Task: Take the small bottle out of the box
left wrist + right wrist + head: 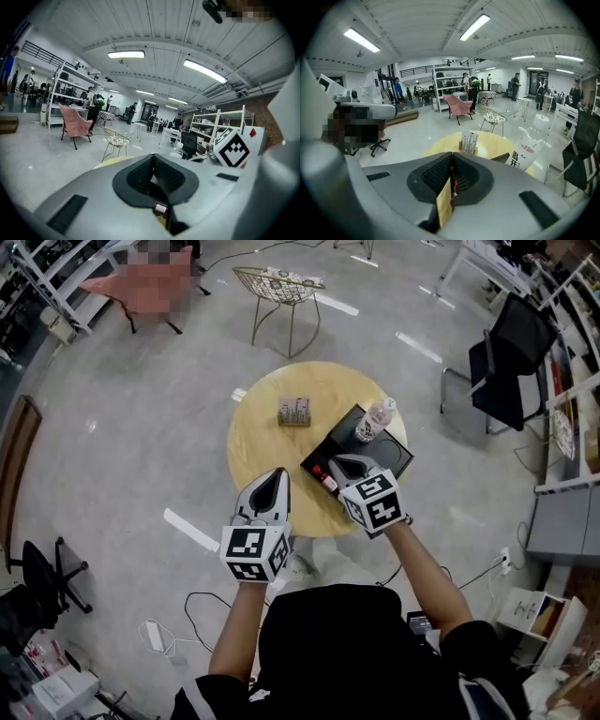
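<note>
Head view alone gives the layout: round pale wooden table point(262, 432) with a flat black box point(394, 457); both gripper views look mostly over it into the hall. Left of the box, the left gripper point(279, 472) is clenched on nothing. The small red-capped bottle point(324, 478) lies at the box's near-left rim, between the grippers and outside both jaws; inside the rim or not is unclear. A clear plastic water bottle point(375, 418) stands at the box's far edge. The right gripper point(345, 465), over the box's near corner, has its jaws pressed together, empty.
</note>
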The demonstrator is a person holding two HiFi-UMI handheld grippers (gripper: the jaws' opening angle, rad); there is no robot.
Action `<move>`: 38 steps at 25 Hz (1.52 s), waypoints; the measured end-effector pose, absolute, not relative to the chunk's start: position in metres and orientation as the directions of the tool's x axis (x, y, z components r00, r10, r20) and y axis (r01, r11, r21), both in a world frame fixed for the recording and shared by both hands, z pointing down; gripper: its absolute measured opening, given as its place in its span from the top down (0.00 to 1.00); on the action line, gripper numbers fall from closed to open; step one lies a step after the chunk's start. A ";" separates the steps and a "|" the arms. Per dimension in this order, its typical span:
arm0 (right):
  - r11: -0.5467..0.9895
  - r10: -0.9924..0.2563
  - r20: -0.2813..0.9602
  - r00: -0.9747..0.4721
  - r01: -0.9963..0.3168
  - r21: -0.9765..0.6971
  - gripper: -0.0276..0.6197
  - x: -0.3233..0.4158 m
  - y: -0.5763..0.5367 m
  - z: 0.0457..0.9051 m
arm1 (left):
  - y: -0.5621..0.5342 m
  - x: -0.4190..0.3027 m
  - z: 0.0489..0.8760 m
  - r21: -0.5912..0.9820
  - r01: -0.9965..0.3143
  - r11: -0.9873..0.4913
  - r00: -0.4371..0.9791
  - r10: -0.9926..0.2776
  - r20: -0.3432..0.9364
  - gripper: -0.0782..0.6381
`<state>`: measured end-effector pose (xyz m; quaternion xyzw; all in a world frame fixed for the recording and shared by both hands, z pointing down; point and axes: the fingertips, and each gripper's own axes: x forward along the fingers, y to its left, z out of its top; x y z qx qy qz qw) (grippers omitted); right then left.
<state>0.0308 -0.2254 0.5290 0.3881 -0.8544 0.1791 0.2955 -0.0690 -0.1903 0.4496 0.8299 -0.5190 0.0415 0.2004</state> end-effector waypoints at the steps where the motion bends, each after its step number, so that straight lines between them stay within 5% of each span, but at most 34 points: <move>1: 0.643 -0.538 0.659 -0.525 -0.762 -0.081 0.95 0.031 -0.229 0.537 | -0.195 -0.068 0.453 0.294 -0.880 -0.374 0.454 -0.845 0.283 0.88; 18: 0.700 -0.232 0.834 -0.501 -0.681 -0.214 0.95 0.025 -0.265 0.657 | -0.243 -0.076 0.508 0.350 -0.907 -0.234 0.368 -0.845 0.387 0.88; 22: 0.721 -0.154 0.859 -0.488 -0.650 -0.240 0.85 0.020 -0.263 0.680 | -0.244 -0.083 0.517 0.355 -0.914 -0.195 0.339 -0.849 0.406 0.88; 38: 0.748 0.014 0.915 -0.403 -0.603 -0.277 0.76 0.009 -0.255 0.741 | -0.245 -0.098 0.540 0.368 -0.924 -0.108 0.279 -0.847 0.452 0.88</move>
